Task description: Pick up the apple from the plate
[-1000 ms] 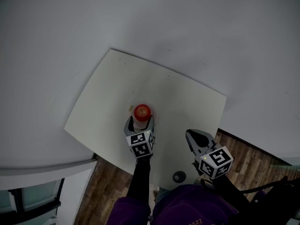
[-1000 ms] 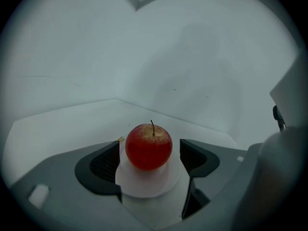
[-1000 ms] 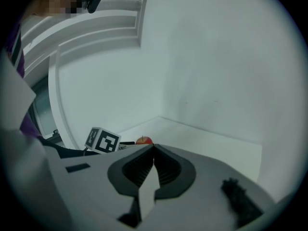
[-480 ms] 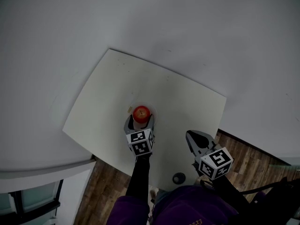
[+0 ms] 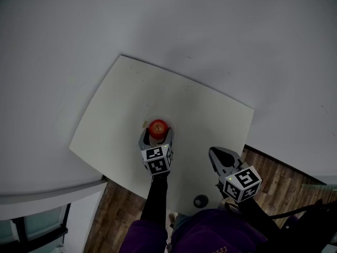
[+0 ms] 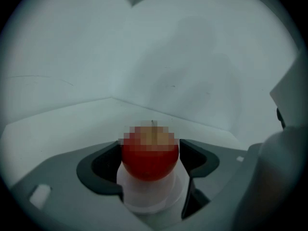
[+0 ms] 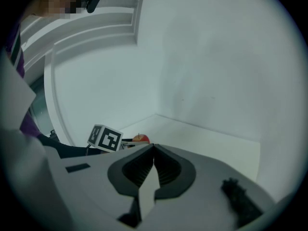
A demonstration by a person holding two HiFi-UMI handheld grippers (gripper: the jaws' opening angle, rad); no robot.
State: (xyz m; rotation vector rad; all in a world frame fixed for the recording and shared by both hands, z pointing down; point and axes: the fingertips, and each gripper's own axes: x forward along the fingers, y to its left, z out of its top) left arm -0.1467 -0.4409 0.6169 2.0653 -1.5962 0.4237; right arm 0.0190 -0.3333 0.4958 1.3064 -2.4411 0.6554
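A red apple (image 5: 158, 127) rests over a small white plate (image 5: 168, 118) in the middle of the pale square table (image 5: 121, 115). My left gripper (image 5: 157, 135) reaches in from the near side, its two dark jaws pressed against the apple's left and right flanks. In the left gripper view the apple (image 6: 150, 154) fills the gap between the jaws of the left gripper (image 6: 150, 159), with the white plate (image 6: 149, 196) showing just beneath. My right gripper (image 5: 216, 154) hovers near the table's front right, shut and holding nothing; its view shows the right gripper (image 7: 154, 147) with jaws closed and the apple (image 7: 141, 138) far off.
A small dark round object (image 5: 201, 200) sits at the table's near edge. Wooden floor (image 5: 274, 178) lies to the front right, and a white cabinet (image 5: 47, 194) stands at the lower left. White walls enclose the table's far sides.
Hardly anything differs: table, apple and left gripper have drifted together a few pixels left in the head view. The right gripper has stayed put.
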